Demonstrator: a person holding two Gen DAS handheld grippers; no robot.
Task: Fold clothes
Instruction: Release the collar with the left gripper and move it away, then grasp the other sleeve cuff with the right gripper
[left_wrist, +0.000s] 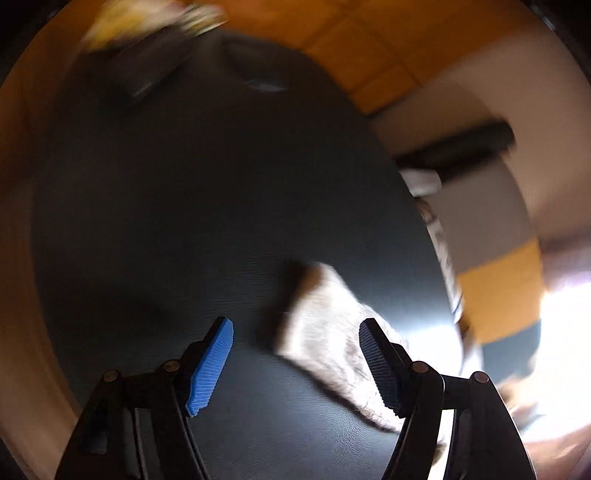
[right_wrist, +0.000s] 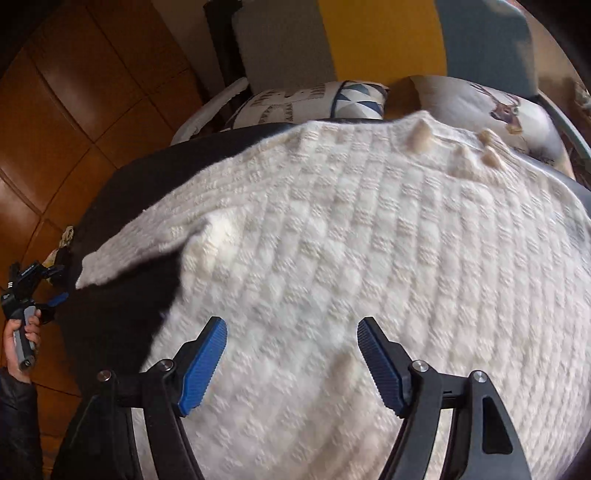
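A cream knitted sweater (right_wrist: 369, 240) lies spread flat on a dark round table (right_wrist: 122, 192); one sleeve (right_wrist: 140, 243) sticks out to the left. My right gripper (right_wrist: 291, 354) hovers open over the sweater's near part, nothing between its blue pads. In the blurred left wrist view the sleeve end (left_wrist: 325, 332) lies on the dark table (left_wrist: 184, 203), just ahead of and right of my open left gripper (left_wrist: 295, 358). The left gripper (right_wrist: 44, 295) also shows at the far left of the right wrist view, held by a hand (right_wrist: 20, 339).
Two printed cushions (right_wrist: 306, 101) (right_wrist: 491, 110) rest against a grey, yellow and blue backrest (right_wrist: 380, 37) behind the table. Orange-brown floor tiles (right_wrist: 74, 103) surround the table. A blurred yellow and dark object (left_wrist: 147, 40) lies at the table's far edge.
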